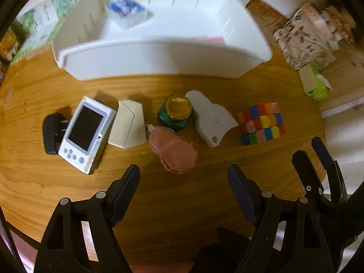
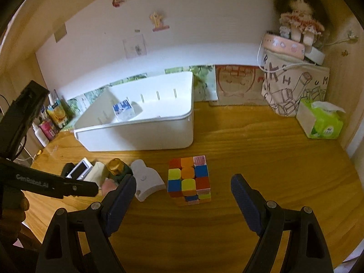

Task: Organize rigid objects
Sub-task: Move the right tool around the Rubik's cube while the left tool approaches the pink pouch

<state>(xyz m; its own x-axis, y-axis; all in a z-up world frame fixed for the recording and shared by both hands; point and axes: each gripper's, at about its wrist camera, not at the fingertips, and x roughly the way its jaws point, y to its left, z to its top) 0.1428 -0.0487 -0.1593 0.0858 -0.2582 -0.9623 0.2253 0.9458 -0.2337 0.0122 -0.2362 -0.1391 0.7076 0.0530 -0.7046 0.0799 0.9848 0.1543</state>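
Barely begun: one box (image 2: 124, 110) sits in the bin (image 2: 145, 134); six items, cube (image 2: 188, 179) included, wait before it; both my grippers (image 1: 183, 179) (image 2: 183, 191) gape, holding nothing.

Tissue box (image 2: 320, 120), doll (image 2: 298, 22), printed bag (image 2: 293, 88)

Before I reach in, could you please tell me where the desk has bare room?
Bare wood lies right of the puzzle cube, toward the tissue box, and between the white bin and the object row. Crowded: from cube leftward to the handheld device.
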